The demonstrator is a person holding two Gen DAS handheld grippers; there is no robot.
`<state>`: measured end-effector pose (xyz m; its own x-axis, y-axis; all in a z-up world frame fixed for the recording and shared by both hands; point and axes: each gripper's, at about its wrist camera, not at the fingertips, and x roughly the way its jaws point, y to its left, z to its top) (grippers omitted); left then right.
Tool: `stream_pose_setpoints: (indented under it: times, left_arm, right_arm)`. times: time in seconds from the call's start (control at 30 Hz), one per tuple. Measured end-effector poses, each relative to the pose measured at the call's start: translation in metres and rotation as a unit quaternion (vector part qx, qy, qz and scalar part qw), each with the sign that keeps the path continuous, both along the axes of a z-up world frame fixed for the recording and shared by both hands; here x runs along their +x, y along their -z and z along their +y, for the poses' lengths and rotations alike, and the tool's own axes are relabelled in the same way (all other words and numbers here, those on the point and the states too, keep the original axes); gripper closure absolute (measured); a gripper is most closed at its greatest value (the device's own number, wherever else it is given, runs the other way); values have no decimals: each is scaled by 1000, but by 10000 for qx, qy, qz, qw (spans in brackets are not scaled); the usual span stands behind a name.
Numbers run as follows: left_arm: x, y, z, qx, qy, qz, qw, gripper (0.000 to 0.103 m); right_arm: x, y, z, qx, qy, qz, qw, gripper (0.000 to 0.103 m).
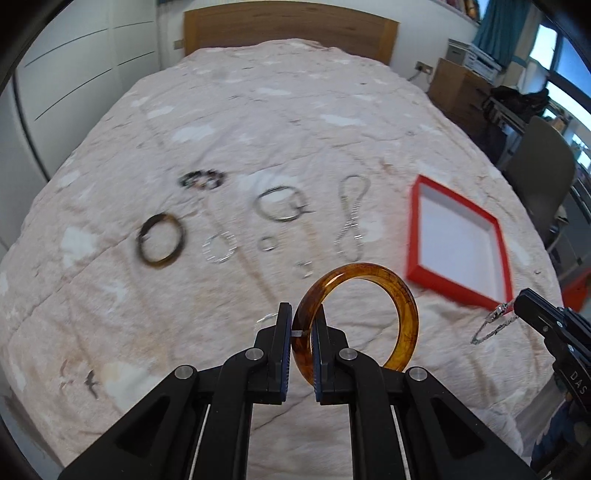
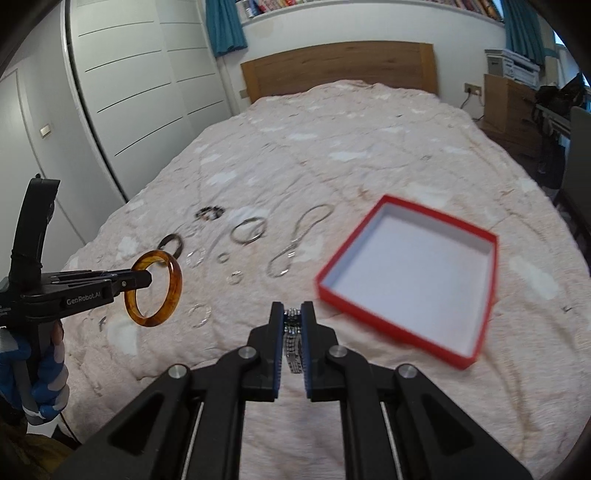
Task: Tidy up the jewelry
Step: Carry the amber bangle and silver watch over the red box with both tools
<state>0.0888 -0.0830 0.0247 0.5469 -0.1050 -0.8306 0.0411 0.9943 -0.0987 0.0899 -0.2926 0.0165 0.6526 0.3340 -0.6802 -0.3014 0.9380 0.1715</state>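
My left gripper (image 1: 303, 317) is shut on an amber bangle (image 1: 402, 295), held upright above the pink bedspread (image 1: 258, 110); the right wrist view shows that bangle (image 2: 173, 284) at the left in the left gripper (image 2: 147, 277). My right gripper (image 2: 293, 310) is shut on a silver link bracelet (image 2: 293, 343), which hangs between the pads; from the left wrist view the bracelet (image 1: 491, 325) dangles from the right gripper (image 1: 519, 301). A red-rimmed open box (image 1: 417, 229), white inside and with nothing in it, lies on the bed, also visible at the right (image 2: 391, 321).
More jewelry lies on the bedspread: a dark bangle (image 1: 159, 240), a beaded bracelet (image 1: 202, 179), a silver hoop (image 1: 279, 203), a silver chain (image 1: 349, 218), small rings (image 1: 266, 243). A wooden headboard (image 1: 291, 26) stands beyond, a chair (image 1: 543, 166) and clutter at right, wardrobe doors (image 2: 140, 92) at left.
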Motion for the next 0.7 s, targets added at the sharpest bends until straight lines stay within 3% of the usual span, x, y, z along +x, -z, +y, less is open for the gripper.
stream_pose_setpoints:
  times: [0.33,0.7]
  left_arm:
    - [73,19,-105,-238,855,227,9958,93]
    - [136,65,-171,-210,1268,466,9906,93]
  right_arm:
    - [44,28,-80,90,750,20,9971,95]
    - [80,79,-110,110,919,431,9948,95]
